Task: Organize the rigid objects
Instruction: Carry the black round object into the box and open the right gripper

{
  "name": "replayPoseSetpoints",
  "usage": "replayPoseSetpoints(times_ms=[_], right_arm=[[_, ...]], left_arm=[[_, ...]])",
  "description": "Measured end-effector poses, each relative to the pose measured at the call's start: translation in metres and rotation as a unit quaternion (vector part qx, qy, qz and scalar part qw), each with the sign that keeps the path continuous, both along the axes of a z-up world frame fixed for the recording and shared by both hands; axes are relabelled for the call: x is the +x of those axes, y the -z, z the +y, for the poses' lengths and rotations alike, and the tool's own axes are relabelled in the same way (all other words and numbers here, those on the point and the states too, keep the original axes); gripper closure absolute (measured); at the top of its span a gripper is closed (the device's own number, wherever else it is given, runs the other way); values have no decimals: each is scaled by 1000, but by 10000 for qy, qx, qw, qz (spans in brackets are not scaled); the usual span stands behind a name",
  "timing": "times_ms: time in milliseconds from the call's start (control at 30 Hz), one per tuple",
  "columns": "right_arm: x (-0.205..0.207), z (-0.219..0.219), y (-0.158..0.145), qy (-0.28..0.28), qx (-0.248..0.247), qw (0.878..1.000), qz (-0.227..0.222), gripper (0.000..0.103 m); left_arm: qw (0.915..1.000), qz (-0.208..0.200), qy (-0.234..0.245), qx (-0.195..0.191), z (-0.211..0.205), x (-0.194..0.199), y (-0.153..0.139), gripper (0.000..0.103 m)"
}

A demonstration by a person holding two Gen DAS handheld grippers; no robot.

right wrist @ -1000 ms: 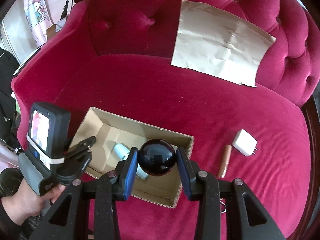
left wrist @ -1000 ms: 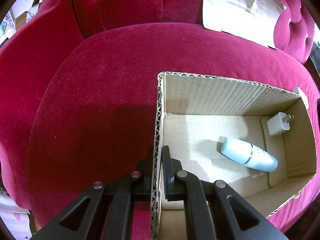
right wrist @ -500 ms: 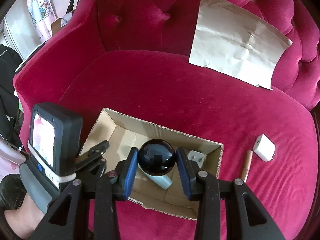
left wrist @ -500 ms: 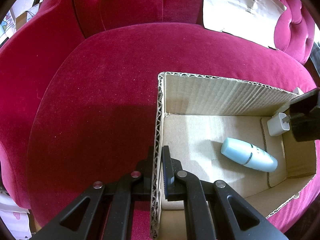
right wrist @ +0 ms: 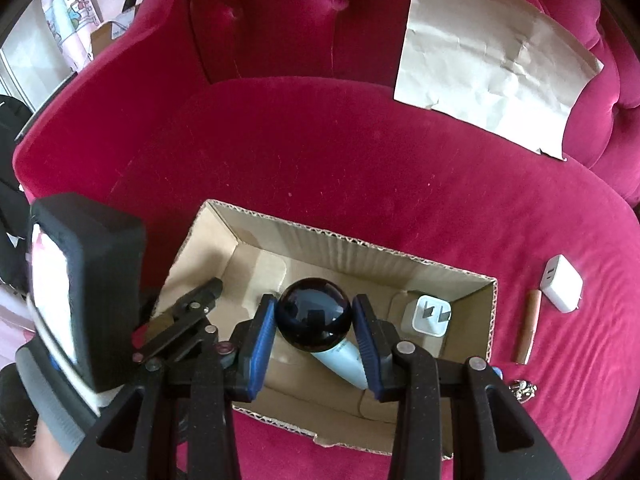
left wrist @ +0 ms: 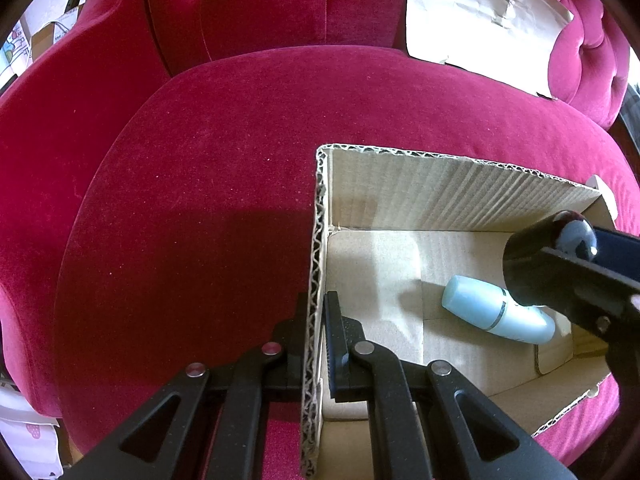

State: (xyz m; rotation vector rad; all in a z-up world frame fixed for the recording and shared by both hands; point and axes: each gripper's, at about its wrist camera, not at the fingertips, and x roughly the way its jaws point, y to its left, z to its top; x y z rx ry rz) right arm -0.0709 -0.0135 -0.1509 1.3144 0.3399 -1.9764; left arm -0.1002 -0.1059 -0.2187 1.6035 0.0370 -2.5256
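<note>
An open cardboard box (right wrist: 352, 248) sits on the red sofa seat. My left gripper (left wrist: 316, 312) is shut on the box's left wall (left wrist: 314, 240). My right gripper (right wrist: 314, 316) is shut on a black glossy ball (right wrist: 314, 312) and holds it above the box interior; the ball also shows in the left wrist view (left wrist: 536, 260). Inside the box lie a light blue bottle (left wrist: 496, 314), partly hidden under the ball in the right wrist view (right wrist: 344, 362), and a white charger plug (right wrist: 428, 316).
On the seat right of the box lie a second white charger (right wrist: 562, 288), a brown tube (right wrist: 528, 326) and a small metal piece (right wrist: 522, 390). A creased sheet of brown paper (right wrist: 492, 56) leans on the sofa back (right wrist: 280, 20). The left gripper's body (right wrist: 84, 300) fills the lower left.
My right gripper has carried the black ball forward and down over the box, and it now enters the left wrist view from the right. The left gripper has kept its hold on the box wall.
</note>
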Motion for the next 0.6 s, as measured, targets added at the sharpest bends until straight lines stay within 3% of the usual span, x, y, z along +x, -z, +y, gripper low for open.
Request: replayPoseSetpoints(times_ms=[200,300,367,467,600], right_arm=[[-4,1,-2,44,-30,10000,36,61],[-5,1,-3,108,52,9998,136,44],[-5,2,-3,165,175,9995,225,26],[-7,6,-4,247,206,9991,293,14],[-10,9,-3,323,231,9988,285,6]], left_arm=[[10000,0,-5,1,0,-1,0,97],[10000,4,-3,-2,0,-1,0,97],[10000,1,-7,-2,1,-2,0,96],[10000,6,-7,0,0,-1,0,96],[10000,5,-10,5,0,-1,0,96]])
